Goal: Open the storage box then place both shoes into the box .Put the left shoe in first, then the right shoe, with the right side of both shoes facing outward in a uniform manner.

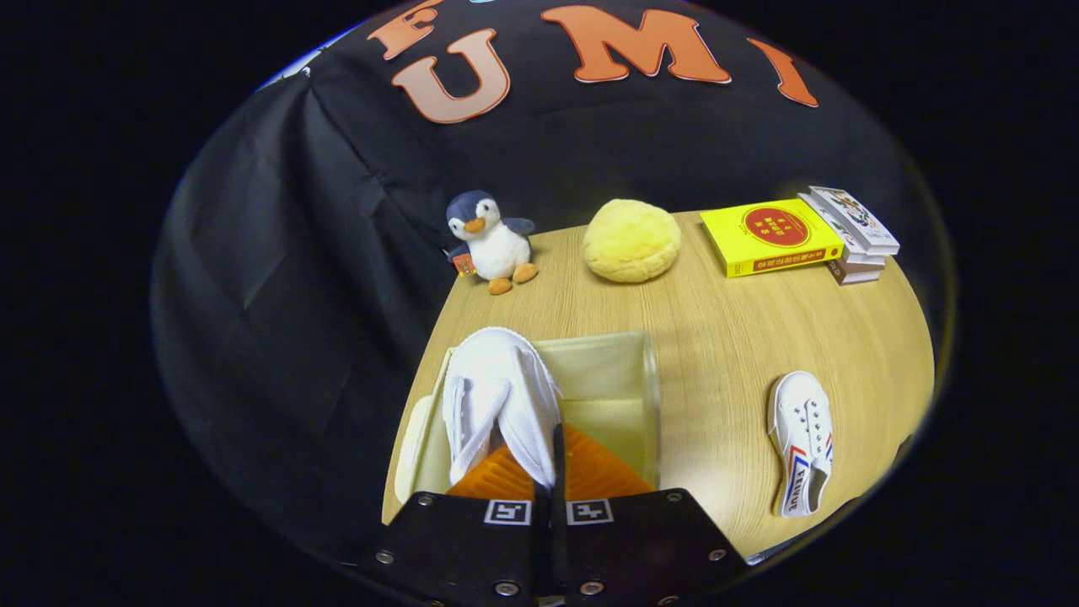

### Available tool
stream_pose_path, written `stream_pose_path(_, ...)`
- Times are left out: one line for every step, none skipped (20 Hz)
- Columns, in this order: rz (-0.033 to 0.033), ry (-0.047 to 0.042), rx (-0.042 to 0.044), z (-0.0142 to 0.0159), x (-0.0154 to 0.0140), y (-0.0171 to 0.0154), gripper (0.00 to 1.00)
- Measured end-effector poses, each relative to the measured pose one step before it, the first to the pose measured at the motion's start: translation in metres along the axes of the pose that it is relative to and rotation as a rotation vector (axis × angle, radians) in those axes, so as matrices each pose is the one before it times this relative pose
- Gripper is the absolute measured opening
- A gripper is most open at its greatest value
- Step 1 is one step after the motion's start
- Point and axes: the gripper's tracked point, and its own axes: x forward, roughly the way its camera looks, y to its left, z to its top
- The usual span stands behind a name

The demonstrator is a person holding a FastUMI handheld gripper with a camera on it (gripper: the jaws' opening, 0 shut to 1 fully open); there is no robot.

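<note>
Gripper view: jaws pinched tight on the white shoe (497,396) over the open box (649,379) — lower it gently, right side outward.

The shoe held by the gripper (548,472) is plain white (497,396), its fabric clamped between the closed fingers over the storage box (628,371), whose walls are pale cream-yellow. The second shoe (801,443) lying on the table is white too, with red and blue stripes along its side. The table (725,354) is light tan with a fine wood grain. The plush penguin (491,239) has a dark blue-grey head and wings, a white belly, and an orange beak and feet. The round cushion (632,240) is soft yellow. The top book (771,236) is bright yellow with a red circle on its cover; the books beside it (856,228) have whitish covers.
</note>
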Motion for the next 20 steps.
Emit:
stream_pose_path(-0.00699, 0.0138, 0.00386, -0.00527, 0.00569, 0.00358, 0.01)
stream_pose_path(-0.00903, 0.01679, 0.00264, -0.00556, 0.00632, 0.00328, 0.01)
stream_pose_path(-0.01301, 0.0194, 0.00871, -0.00537, 0.00587, 0.00101, 0.01)
stream_pose_path(-0.00968, 0.00851, 0.011, -0.0033, 0.00567, 0.0021, 0.01)
stream_pose_path(-0.01097, 0.01038, 0.01076, -0.00198, 0.0052, 0.00138, 0.01)
stream_pose_path(-0.0067, 0.00212, 0.00261, -0.0009, 0.00438, 0.00209, 0.01)
stream_pose_path(-0.01425, 0.00851, 0.00511, -0.00114, 0.00372, -0.00016, 0.02)
stream_pose_path(-0.01569, 0.01308, 0.01007, -0.0045, 0.00321, -0.00083, 0.02)
stream_pose_path(-0.0241, 0.02751, 0.01624, -0.00668, 0.00309, -0.00359, 0.02)
stream_pose_path(-0.01228, 0.01993, 0.01983, -0.00626, 0.00362, -0.00095, 0.02)
stream_pose_path(0.00247, 0.01708, 0.00938, -0.00323, 0.00598, 0.00207, 0.02)
stream_pose_path(0.00823, 0.00895, 0.02047, -0.0027, 0.00475, 0.00239, 0.02)
stream_pose_path(0.00468, 0.01381, 0.02868, -0.00293, 0.0042, 0.002, 0.02)
stream_pose_path(-0.00001, 0.01629, 0.0242, -0.00235, 0.00264, 0.0012, 0.03)
stream_pose_path(0.0004, 0.02501, 0.00423, -0.00369, 0.00291, 0.00204, 0.03)
stream_pose_path(0.01599, 0.02512, -0.00546, -0.00474, 0.00126, 0.0039, 0.04)
stream_pose_path(0.02949, 0.02494, -0.00514, -0.00539, 0.00012, 0.00554, 0.06)
stream_pose_path(0.04093, 0.01851, -0.00307, -0.00416, -0.00205, 0.00746, 0.15)
stream_pose_path(0.03694, 0.00433, -0.00782, -0.00018, -0.00347, 0.00718, 0.18)
stream_pose_path(0.03877, -0.00577, -0.00696, 0.00175, -0.00609, 0.00543, 0.22)
